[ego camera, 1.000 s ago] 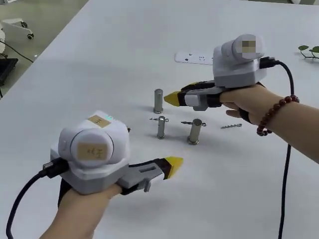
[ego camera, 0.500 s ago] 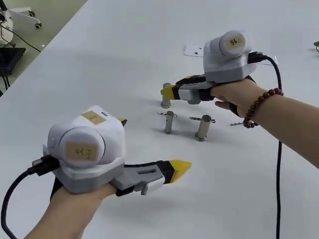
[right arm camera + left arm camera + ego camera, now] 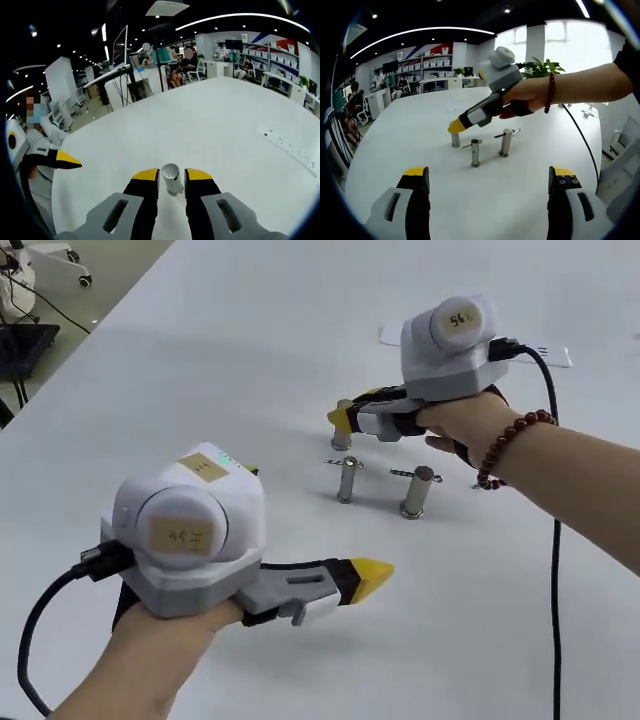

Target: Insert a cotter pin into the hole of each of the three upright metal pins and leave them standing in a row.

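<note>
**Left gripper** [image 3: 366, 578]: held low over the near part of the white table [image 3: 230, 330], well apart from the work. Its own view shows the jaws spread wide with nothing between them. Its station relative to the pins is little altered over the last second.

**Far metal pin** [image 3: 343, 432]: upright, with no cotter pin fitted.

**Middle metal pin** [image 3: 347, 480] and **right-hand metal pin** [image 3: 418, 492]: both upright, each with a cotter pin [image 3: 340, 463] through its head.

**Right gripper** [image 3: 342, 420]: this is the change.
- A second ago its tip stood off to the right of the far metal pin; now one jaw stands on each side of that pin's top, drawn in close.
- The right gripper view leaves only slivers either side, so I cannot tell whether the jaws bear on the pin.

**Judgement:**
- Two of three pins are done, and the third is being taken in hand.
- Its cotter pin must still be fetched.
- The three pins form a bent line, not yet a row.

**Edges and room:**
- The table's left edge is well apart from both grippers, and bare surface lies open in front of the pins.
- The power strip [image 3: 545, 355] is well behind the right gripper.
- The right forearm passes close behind the two finished pins, and its cable [image 3: 556, 570] trails to their right. A careless sweep could topple them.
</note>
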Motion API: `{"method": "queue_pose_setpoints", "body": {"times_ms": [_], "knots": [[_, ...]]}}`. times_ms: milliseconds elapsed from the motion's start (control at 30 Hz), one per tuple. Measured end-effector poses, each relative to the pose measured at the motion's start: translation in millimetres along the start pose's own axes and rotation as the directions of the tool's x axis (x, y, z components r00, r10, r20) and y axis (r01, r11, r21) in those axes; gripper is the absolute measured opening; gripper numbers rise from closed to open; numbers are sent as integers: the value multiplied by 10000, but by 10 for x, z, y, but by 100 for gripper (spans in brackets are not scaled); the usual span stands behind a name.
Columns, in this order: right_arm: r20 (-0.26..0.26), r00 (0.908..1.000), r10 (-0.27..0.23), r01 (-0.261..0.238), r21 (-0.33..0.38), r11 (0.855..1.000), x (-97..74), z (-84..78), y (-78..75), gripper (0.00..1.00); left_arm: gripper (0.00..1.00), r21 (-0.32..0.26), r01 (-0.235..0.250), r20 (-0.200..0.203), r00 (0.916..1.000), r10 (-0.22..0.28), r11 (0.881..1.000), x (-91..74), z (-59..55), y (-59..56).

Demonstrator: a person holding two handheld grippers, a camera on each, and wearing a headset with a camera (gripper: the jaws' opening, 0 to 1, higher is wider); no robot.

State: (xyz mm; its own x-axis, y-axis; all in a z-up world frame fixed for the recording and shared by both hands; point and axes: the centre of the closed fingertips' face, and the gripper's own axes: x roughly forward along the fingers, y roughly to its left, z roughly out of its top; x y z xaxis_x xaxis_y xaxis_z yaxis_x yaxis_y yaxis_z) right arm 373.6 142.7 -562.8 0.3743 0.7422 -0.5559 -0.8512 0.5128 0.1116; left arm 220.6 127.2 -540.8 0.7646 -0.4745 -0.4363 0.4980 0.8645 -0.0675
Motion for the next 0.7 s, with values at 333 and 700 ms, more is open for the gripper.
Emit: {"method": "queue_pose_setpoints", "body": {"times_ms": [333, 700], "knots": [[-76, 10000, -46, 43, -420, 9991, 48, -13, -24, 9, 99, 27, 151, -58, 9999, -150, 9999, 28, -2, -42], [-188, 9998, -34, 19, -781, 9969, 24, -25, -20, 8, 99, -108, 124, -101, 9999, -125, 9999, 38, -12, -39]]}}
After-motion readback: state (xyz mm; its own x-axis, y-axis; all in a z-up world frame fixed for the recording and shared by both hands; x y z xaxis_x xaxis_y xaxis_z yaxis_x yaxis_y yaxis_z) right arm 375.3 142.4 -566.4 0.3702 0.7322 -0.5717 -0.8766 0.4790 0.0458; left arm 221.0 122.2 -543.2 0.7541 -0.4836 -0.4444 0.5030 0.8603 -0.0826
